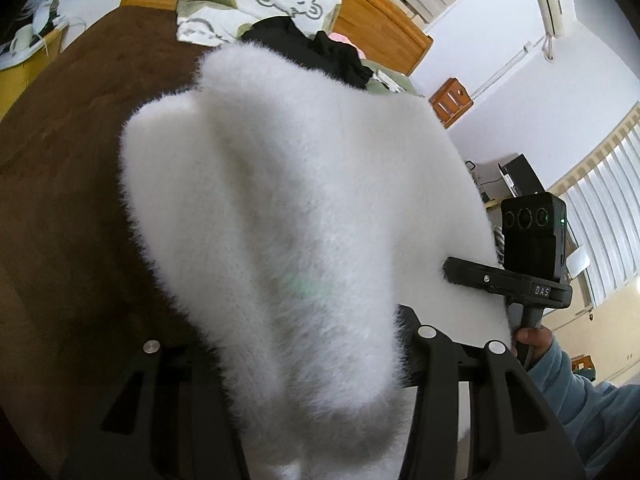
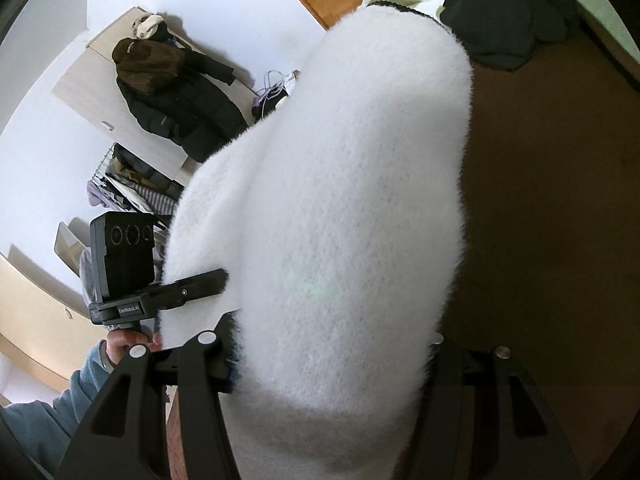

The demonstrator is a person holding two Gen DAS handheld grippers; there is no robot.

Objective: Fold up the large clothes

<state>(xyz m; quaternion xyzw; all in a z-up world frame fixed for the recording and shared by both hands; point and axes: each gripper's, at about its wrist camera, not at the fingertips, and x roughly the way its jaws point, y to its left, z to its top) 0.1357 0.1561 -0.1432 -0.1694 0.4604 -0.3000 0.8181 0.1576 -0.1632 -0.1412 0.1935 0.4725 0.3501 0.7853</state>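
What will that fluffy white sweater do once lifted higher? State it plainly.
Probably floppy: the white sweater drapes in soft folds from both grips. Likely light for its bulk, given the airy fuzzy knit. The left gripper and right gripper may slip on loose pile.

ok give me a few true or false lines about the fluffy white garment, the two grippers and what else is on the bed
1. The white fluffy garment is held by both grippers. True: the right gripper and the left gripper each grip an edge.
2. The garment lies flat on the brown bed cover. False: it is lifted and drapes.
3. A black garment lies beyond it. True.
4. The patterned pillow is red. False: white with green.
5. The headboard is metal. False: wood.
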